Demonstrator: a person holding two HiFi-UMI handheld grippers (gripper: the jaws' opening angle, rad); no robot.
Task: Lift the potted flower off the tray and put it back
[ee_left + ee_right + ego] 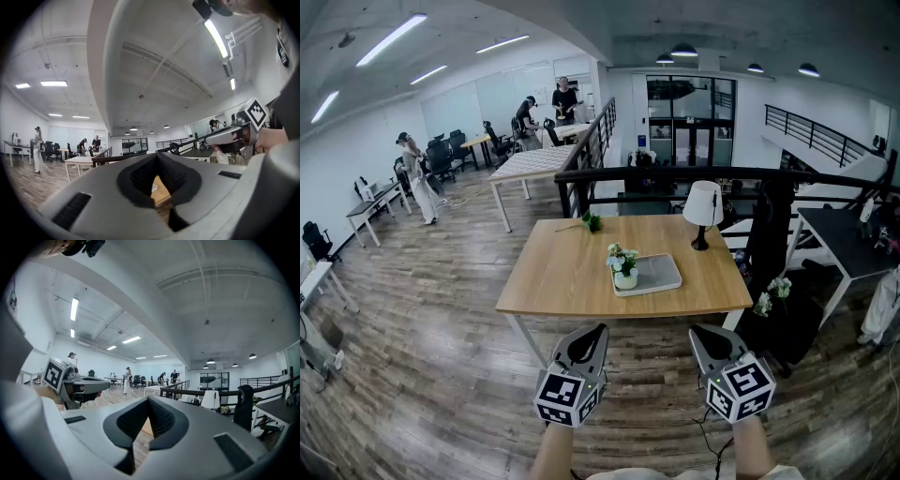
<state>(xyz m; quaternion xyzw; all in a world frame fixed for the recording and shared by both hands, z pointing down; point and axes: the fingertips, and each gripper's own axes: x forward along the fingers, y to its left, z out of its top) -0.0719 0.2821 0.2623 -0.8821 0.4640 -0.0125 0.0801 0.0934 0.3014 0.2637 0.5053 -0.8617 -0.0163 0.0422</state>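
Amid office desks [534, 161], wooden table [553, 277], tray [661, 273].

Tabletop [562, 272]: grey tray [661, 276], potted flower [624, 265] on its left end; white lamp [703, 208] rear right. Left gripper [601, 329], right gripper [695, 331]: closed, before near edge.

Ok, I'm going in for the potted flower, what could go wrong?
Left tongs and right tongs are shut; arriving so would likely shove the potted flower, not grip it. It stands at the left end of the tray, so a nudge could tip it off. The table lamp behind the tray could be clipped by a wide right approach.
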